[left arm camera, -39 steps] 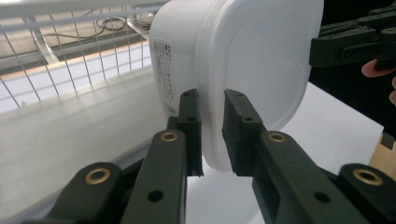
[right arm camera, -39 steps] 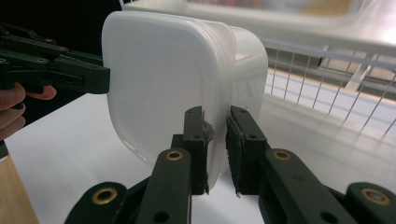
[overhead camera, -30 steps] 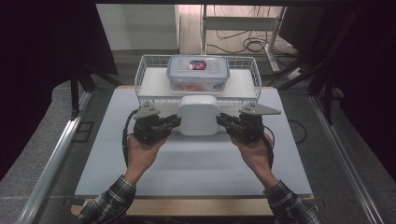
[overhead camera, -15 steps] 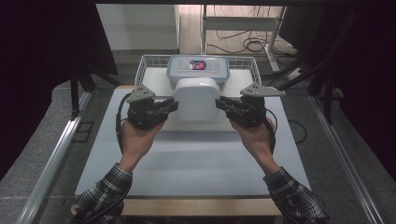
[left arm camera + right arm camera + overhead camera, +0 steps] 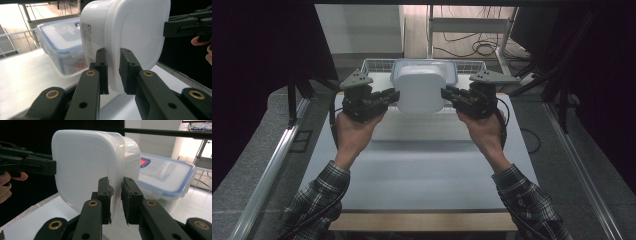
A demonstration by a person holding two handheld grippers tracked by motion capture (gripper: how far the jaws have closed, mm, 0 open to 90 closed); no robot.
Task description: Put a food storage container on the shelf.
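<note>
A white plastic tub [image 5: 420,91] with its lid on is held up in the air, its lid facing the high camera. My left gripper [image 5: 393,95] is shut on the tub's left rim and my right gripper [image 5: 447,94] on its right rim. In the left gripper view the jaws [image 5: 113,67] pinch the lid edge of the tub [image 5: 130,32]. The right gripper view shows its jaws [image 5: 115,195] clamped on the opposite edge of the tub [image 5: 85,167]. Behind the tub sits a clear box with a blue-rimmed lid [image 5: 60,42] [image 5: 165,175].
The clear box rests in a white wire basket [image 5: 372,65] at the far edge of the white table mat [image 5: 422,165]. Metal rails run along both table sides. Cables and a shelf frame lie on the floor beyond.
Both grippers have raised the white tub off the mat and carried it away from the person, so it now hangs in front of the clear box in the basket.
</note>
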